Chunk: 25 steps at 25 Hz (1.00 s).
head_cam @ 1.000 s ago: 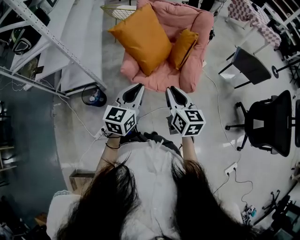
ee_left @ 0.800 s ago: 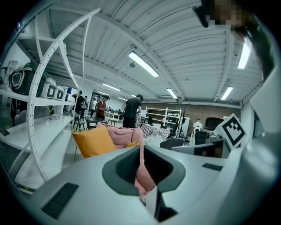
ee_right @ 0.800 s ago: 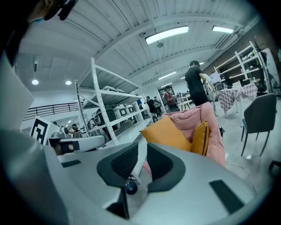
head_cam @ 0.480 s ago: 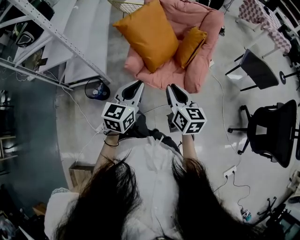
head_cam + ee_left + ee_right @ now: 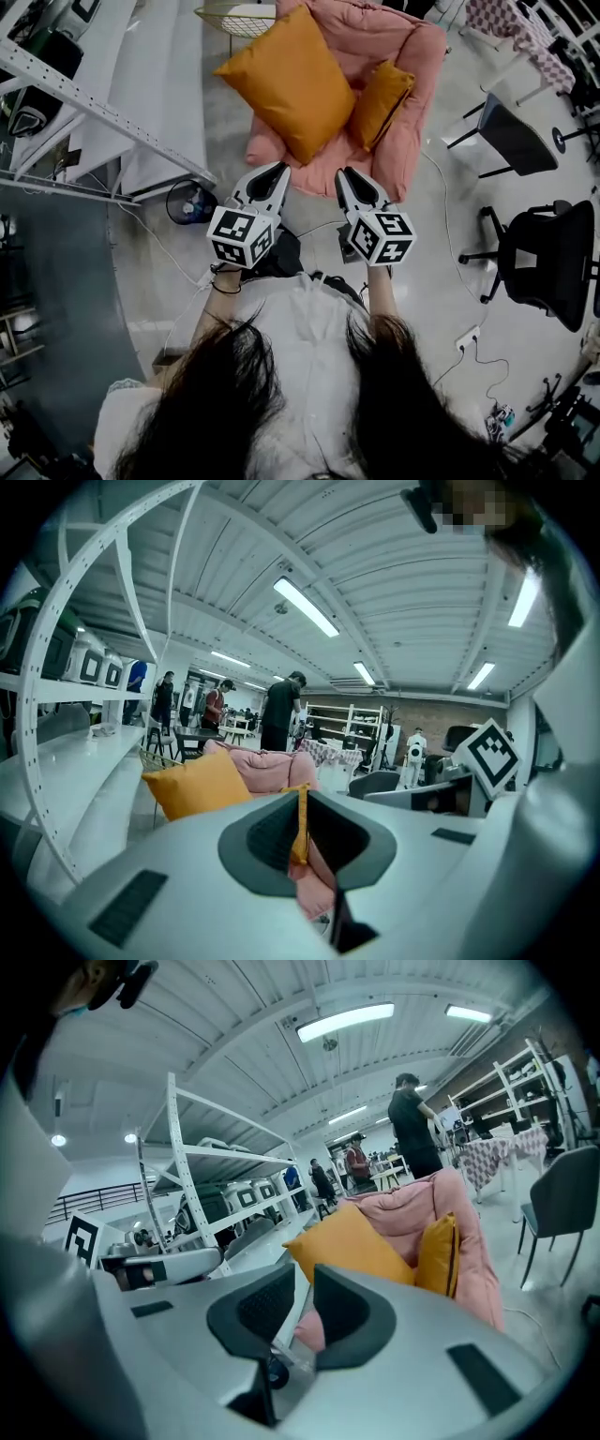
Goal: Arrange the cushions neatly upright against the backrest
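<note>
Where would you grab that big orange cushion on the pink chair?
The large orange cushion is probably best pinched at its lower corner, coming from the front: it leans tilted on the pink armchair, that thin corner pointing toward the person, clear of the small cushion.

Both arms were out in front, side by side! The left forearm and right forearm reached forward from the body. The left gripper pointed ahead and slightly down, its 2 jaws pressed together, nothing between them. The right gripper ran alongside, near it but apart, jaws a narrow gap open, gripping nothing.
</note>
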Each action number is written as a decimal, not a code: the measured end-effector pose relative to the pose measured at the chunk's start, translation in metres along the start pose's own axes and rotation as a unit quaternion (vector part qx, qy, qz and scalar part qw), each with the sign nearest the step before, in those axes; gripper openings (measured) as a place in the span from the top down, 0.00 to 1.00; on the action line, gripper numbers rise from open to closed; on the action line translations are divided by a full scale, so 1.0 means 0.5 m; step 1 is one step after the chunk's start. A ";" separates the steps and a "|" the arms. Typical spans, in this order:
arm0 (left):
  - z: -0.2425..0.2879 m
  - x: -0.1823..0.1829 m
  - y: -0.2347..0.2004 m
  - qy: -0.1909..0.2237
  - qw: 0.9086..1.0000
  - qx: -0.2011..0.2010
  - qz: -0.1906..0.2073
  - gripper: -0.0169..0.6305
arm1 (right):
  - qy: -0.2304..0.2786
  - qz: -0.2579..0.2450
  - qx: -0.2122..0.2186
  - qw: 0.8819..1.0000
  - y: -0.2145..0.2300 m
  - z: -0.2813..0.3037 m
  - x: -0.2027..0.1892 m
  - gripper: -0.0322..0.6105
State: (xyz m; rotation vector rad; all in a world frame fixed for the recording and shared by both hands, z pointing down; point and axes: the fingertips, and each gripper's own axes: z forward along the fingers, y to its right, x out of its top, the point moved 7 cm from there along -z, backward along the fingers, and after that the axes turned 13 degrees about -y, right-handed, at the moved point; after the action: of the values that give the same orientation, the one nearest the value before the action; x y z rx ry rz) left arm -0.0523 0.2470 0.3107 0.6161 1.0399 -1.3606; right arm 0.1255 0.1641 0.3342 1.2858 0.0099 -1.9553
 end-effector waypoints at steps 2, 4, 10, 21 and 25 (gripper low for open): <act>0.016 0.024 -0.049 0.000 1.000 -0.010 0.000 0.92 | -0.002 0.007 -0.008 1.000 -0.005 0.042 0.024 0.84; 0.029 0.049 -0.100 0.000 1.000 -0.020 0.002 0.92 | -0.003 0.014 -0.014 1.000 -0.014 0.086 0.047 0.83; 0.066 0.111 -0.251 0.005 0.999 -0.045 -0.001 0.92 | -0.007 0.022 -0.026 0.999 -0.055 0.225 0.112 0.83; 0.152 0.154 -0.397 -0.037 0.993 -0.103 0.052 0.92 | -0.020 0.056 -0.070 0.996 -0.081 0.358 0.139 0.83; 0.182 0.137 -0.400 -0.059 0.988 -0.133 0.053 0.92 | -0.027 0.079 -0.105 0.991 -0.059 0.354 0.116 0.83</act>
State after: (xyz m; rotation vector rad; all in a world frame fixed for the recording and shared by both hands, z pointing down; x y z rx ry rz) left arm -0.2308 0.1035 0.3329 0.3823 1.0564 -1.1277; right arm -0.0403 0.0789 0.3636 1.0632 0.0815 -1.8009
